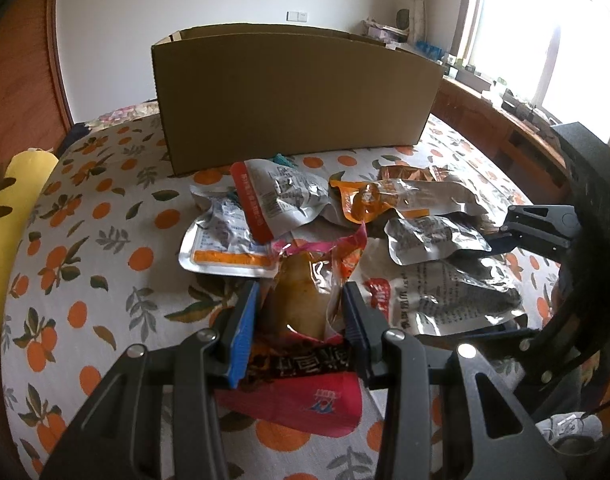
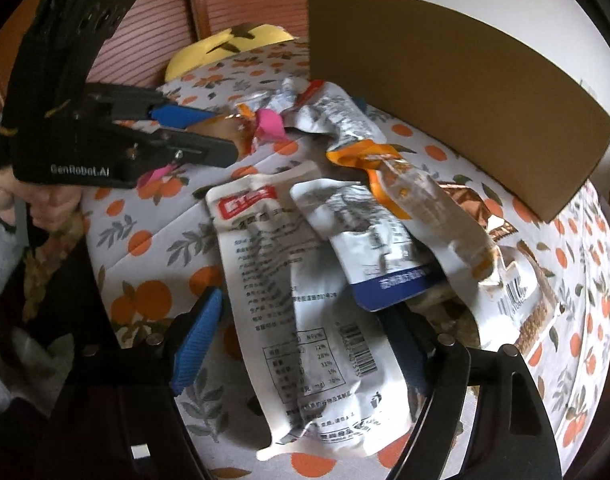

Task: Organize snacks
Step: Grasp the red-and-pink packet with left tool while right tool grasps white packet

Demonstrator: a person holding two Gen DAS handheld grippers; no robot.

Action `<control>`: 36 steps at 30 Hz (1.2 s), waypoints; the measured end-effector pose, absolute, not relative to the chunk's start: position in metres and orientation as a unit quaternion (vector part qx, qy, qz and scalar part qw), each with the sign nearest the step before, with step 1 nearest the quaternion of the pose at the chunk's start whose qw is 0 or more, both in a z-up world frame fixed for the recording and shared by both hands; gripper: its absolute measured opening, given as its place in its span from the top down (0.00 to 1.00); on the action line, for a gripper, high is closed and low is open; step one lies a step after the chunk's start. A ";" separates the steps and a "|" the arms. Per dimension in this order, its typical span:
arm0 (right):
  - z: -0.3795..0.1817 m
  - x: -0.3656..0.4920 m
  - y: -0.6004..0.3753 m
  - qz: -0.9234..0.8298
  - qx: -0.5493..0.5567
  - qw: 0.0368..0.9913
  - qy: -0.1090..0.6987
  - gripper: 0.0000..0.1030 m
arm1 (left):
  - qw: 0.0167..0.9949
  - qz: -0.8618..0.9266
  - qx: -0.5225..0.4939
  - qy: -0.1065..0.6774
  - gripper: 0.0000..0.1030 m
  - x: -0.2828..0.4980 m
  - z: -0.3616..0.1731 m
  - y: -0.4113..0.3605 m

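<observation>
Here, on a bed spread with an orange-print cover (image 1: 85,240), the left gripper (image 1: 301,320) has its blue-padded jaws pressed against both sides of a red-and-pink snack pouch (image 1: 305,304) with a clear window, the pack pinched between them at the near edge of the pile. The right gripper (image 2: 297,340) hangs with its jaws spread wide on either side of a large white snack packet (image 2: 301,312), touching nothing that can be made out. More foil packs, among them an orange-trimmed pouch (image 2: 385,168) and a blue-edged one (image 2: 385,264), lie overlapped between the grippers and the open cardboard box (image 1: 293,96) standing just behind the heap. The box looks the likely destination. The risks lie in the packaging: the glossy film could slide out of the left jaws if the grip sits only on the loose window area, and a neighbouring silver pouch (image 1: 241,236) overlapping the pinched pack may be dragged along or flipped off the bed. A lift too low could also catch the box's tall front wall.
</observation>
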State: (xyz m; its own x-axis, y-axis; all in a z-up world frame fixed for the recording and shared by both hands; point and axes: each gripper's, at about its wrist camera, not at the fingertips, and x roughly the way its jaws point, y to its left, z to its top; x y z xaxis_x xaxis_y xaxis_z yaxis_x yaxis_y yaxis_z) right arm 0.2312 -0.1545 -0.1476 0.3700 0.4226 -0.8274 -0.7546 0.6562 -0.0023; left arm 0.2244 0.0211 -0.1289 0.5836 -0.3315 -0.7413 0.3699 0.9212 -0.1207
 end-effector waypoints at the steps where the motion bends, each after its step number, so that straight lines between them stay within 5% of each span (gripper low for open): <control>1: -0.148 0.229 -0.152 0.366 -0.201 0.805 0.423 0.25 | 0.890 -0.197 0.020 0.412 0.61 0.223 -0.129 0.022; 2: -0.147 0.227 -0.155 0.367 -0.199 0.805 0.422 0.32 | 0.890 -0.197 0.017 0.412 0.61 0.222 -0.129 0.023; 9: -0.146 0.220 -0.154 0.360 -0.194 0.813 0.415 0.37 | 0.891 -0.194 0.006 0.410 0.61 0.214 -0.128 0.027; 21: -0.151 0.227 -0.142 0.357 -0.183 0.816 0.415 0.25 | 0.892 -0.195 -0.001 0.409 0.61 0.206 -0.126 0.027; 27: -0.147 0.227 -0.138 0.344 -0.171 0.828 0.409 0.49 | 0.895 -0.191 -0.003 0.403 0.61 0.201 -0.121 0.031; 36: -0.139 0.216 -0.143 0.345 -0.134 0.837 0.404 0.52 | 0.901 -0.188 -0.005 0.391 0.61 0.194 -0.110 0.034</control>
